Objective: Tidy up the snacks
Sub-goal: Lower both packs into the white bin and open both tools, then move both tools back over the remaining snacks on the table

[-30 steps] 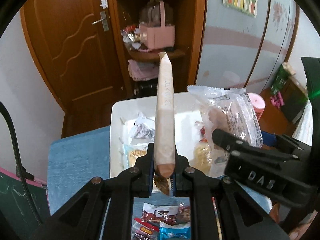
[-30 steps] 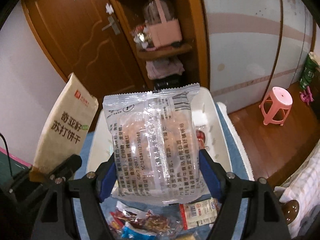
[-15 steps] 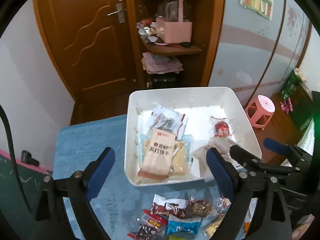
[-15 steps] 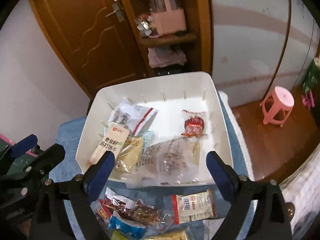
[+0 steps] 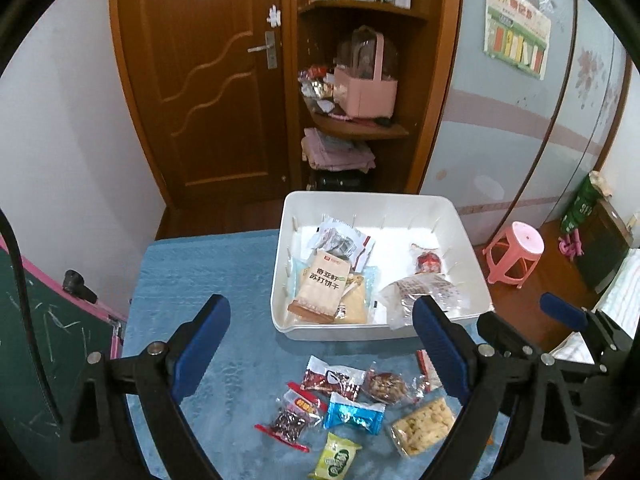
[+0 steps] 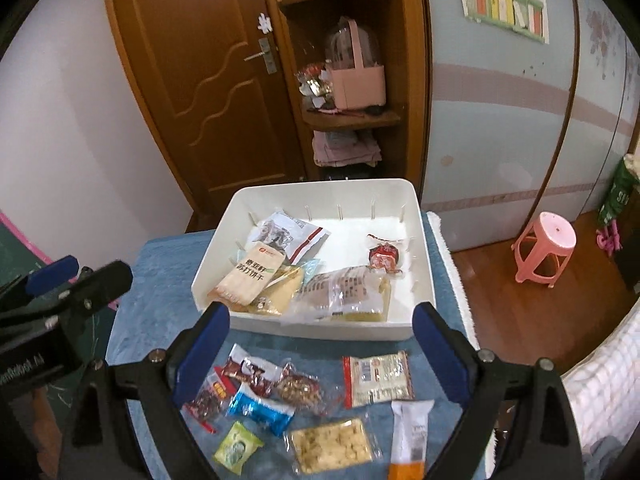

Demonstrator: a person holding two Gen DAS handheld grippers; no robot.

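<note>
Two tongs open, one bin

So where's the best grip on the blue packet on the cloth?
Blue packet: it lies flat with neighbours close at its ends. Probably come from above, jaws across its short width at the puffy middle, not the thin crimped ends.

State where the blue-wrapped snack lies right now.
In both wrist views the blue-wrapped snack lies on the blue cloth, among loose packets before the white bin.

left tongs gape empty above loose snack packets, beige cracker pack lying in the white bin.
</note>
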